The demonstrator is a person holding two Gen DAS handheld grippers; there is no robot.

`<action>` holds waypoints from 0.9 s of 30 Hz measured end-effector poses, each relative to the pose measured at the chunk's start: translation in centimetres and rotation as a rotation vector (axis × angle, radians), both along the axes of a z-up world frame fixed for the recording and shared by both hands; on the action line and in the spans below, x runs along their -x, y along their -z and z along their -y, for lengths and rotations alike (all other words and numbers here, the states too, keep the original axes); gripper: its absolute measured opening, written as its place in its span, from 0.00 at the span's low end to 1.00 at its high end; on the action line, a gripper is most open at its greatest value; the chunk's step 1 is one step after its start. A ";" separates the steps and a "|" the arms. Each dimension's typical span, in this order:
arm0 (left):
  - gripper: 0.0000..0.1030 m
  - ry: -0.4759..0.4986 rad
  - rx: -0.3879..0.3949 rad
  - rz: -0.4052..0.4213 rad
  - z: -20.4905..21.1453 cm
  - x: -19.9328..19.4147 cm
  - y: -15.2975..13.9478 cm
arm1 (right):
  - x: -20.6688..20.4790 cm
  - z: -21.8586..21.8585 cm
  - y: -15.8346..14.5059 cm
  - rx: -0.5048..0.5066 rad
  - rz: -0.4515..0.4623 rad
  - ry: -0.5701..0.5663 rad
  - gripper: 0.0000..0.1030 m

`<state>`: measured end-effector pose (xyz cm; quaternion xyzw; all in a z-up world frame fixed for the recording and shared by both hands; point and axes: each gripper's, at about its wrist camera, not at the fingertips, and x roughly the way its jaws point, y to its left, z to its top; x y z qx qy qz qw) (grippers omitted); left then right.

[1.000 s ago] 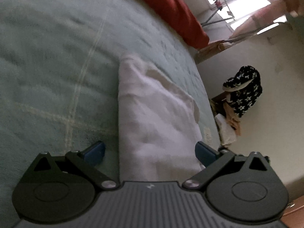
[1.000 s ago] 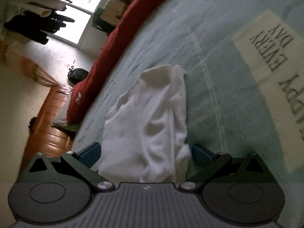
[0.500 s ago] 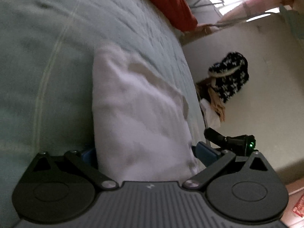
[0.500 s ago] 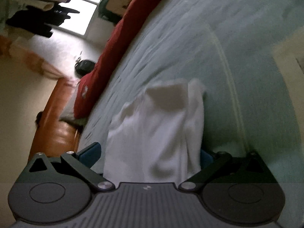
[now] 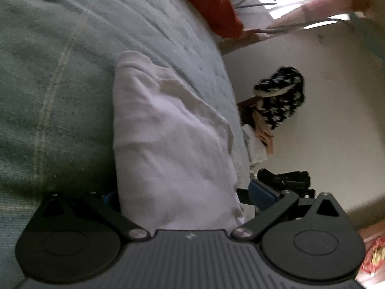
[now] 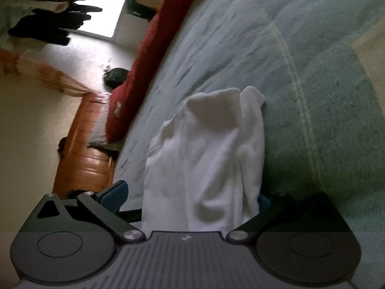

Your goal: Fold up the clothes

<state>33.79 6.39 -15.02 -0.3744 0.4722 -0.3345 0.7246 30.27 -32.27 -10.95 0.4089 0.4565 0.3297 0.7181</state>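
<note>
Two sets of fingers, my left (image 5: 182, 192) and right (image 6: 190, 192), stand spread apart around opposite ends of the white garment (image 5: 173, 144), which lies bunched lengthwise on the bed (image 5: 60, 72), seemingly placed to pinch it.

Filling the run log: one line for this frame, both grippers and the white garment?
left gripper: open, straddling white garment | right gripper: open, straddling same garment | garment: bunched on green bedspread | fold: not finished
</note>
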 end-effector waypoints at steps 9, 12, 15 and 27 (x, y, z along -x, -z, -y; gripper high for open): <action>0.99 0.002 -0.018 -0.009 0.6 -0.6 0.0 | 0.7 0.0 -0.1 0.012 0.073 -0.018 1.00; 0.99 0.003 -0.024 -0.006 0.2 -0.5 0.0 | 1.0 0.1 -0.1 0.011 0.084 -0.014 1.00; 0.99 -0.003 -0.025 -0.016 0.1 -0.5 -0.2 | 1.2 -0.1 -0.3 0.018 0.081 -0.002 1.00; 0.99 -0.061 0.026 -0.074 -0.3 0.1 -1.2 | 2.2 -0.2 -2.1 -0.006 0.040 0.049 1.00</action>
